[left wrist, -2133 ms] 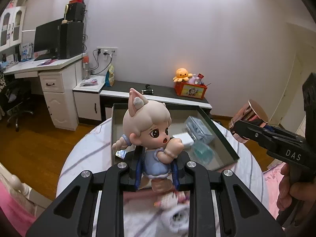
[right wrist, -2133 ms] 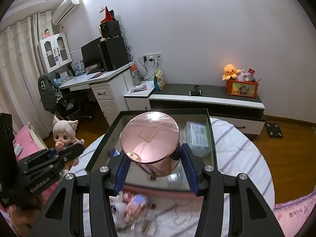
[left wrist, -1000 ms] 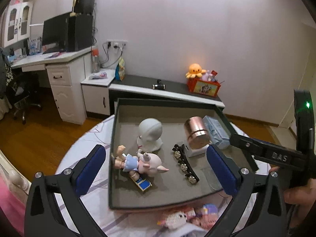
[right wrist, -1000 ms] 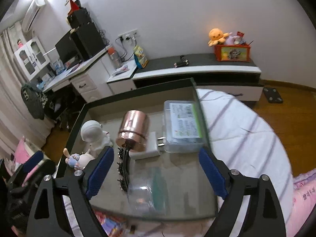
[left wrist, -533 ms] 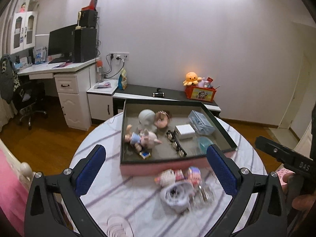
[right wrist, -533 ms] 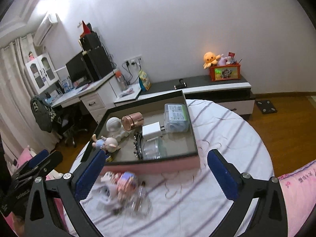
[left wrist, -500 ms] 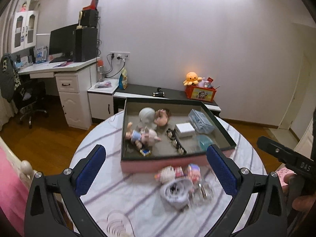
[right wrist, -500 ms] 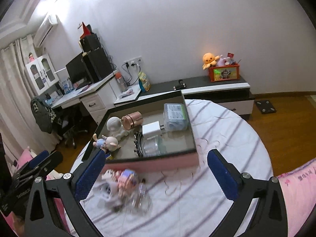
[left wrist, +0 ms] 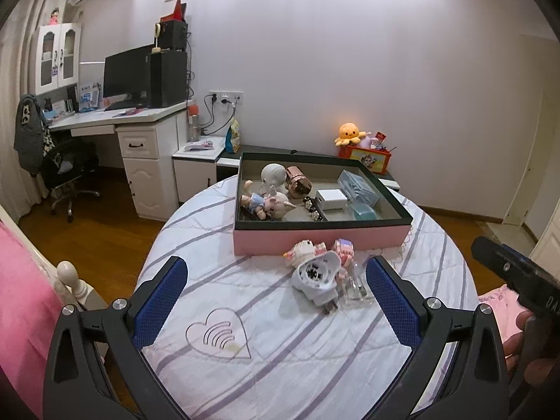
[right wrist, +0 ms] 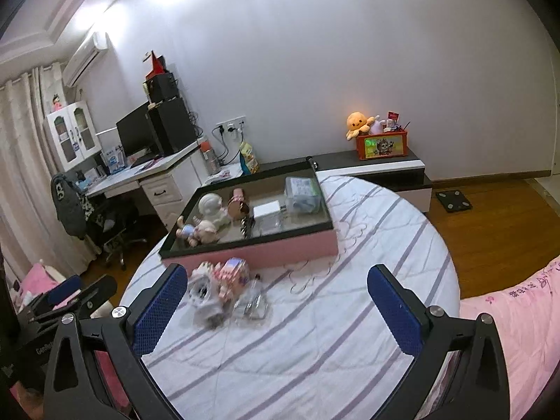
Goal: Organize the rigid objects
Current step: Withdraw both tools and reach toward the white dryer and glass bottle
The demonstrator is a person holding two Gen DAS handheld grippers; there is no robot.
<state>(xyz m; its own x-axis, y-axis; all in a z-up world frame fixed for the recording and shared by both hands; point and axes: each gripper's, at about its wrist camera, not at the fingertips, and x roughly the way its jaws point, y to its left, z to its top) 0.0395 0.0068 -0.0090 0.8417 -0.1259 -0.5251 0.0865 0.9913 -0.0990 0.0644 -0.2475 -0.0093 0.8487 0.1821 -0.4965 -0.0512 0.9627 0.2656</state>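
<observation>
Both grippers have drawn back from the pink-sided, dark-rimmed cardboard tray [left wrist: 316,236], leaving the big-headed doll figurine [left wrist: 267,204] lying at its left edge and the rose-gold metal cylinder [left wrist: 299,183] on its side near its back edge. The left gripper [left wrist: 276,301] and right gripper [right wrist: 274,309] hang with jaws wide apart, empty.

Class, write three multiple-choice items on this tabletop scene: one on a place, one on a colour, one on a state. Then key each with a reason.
1. Where does the doll lie?
A. in the tray
B. on the floor
C. on the desk

2. What colour is the tray's outer wall?
A. green
B. pink
C. yellow

3. How stand the left gripper and right gripper?
A. both shut
B. one holds a toy
C. both open, holding nothing

Answers: 1 A, it lies beside the white figure inside the tray; 2 B, the near wall shows pink; 3 C, pads stand wide apart.
</observation>
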